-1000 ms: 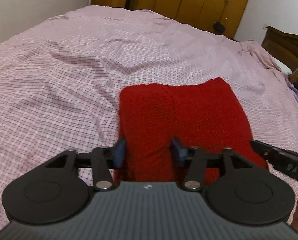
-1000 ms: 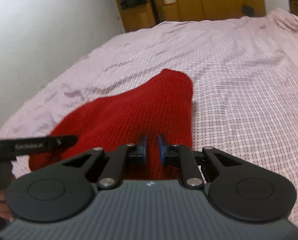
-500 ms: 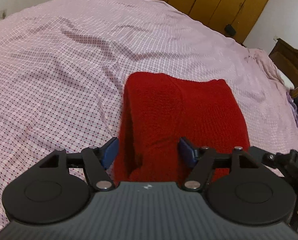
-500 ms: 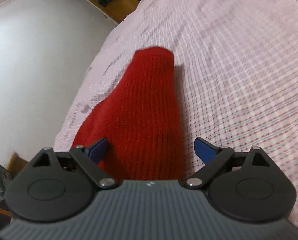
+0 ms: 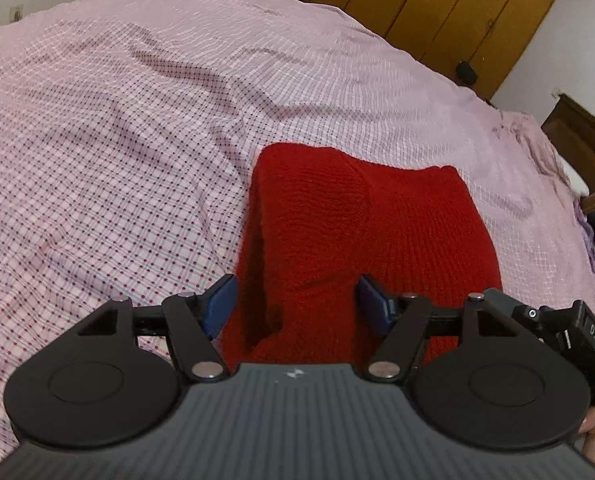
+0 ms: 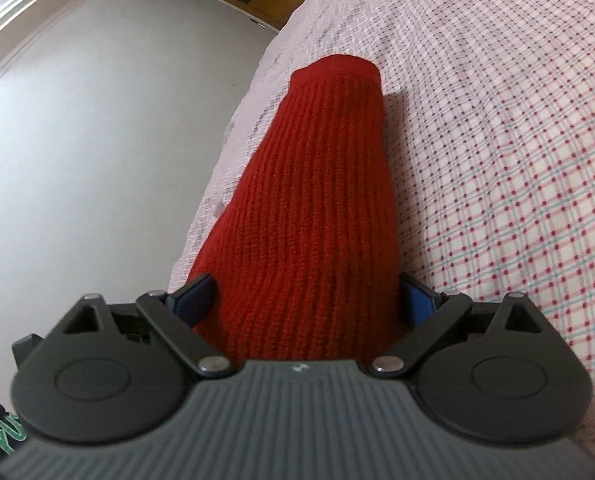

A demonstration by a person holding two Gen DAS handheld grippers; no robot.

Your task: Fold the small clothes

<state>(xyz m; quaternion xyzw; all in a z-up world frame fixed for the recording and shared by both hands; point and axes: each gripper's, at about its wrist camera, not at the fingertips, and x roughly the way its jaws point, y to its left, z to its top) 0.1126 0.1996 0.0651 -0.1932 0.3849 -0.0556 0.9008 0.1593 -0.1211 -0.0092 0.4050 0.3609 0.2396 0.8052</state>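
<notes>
"Both claws were wide, right?"

"Yes. My left gripper (image 5: 295, 306) was open, my right gripper (image 6: 305, 300) was opening, around the red knit (image 5: 361, 224) on the bed (image 5: 117, 140). I should have pressed it flat."

Dim, flat indoor light on both my wrist views

Fisheye bends the bed sheet (image 5: 137, 160) and wall (image 6: 97, 140) hard toward the edges. My red knit (image 6: 317, 200) throws a soft shadow onto the sheet at its right. The wardrobe (image 5: 457, 12) looks soft and grainy; no glare anywhere; corners darken slightly
</notes>
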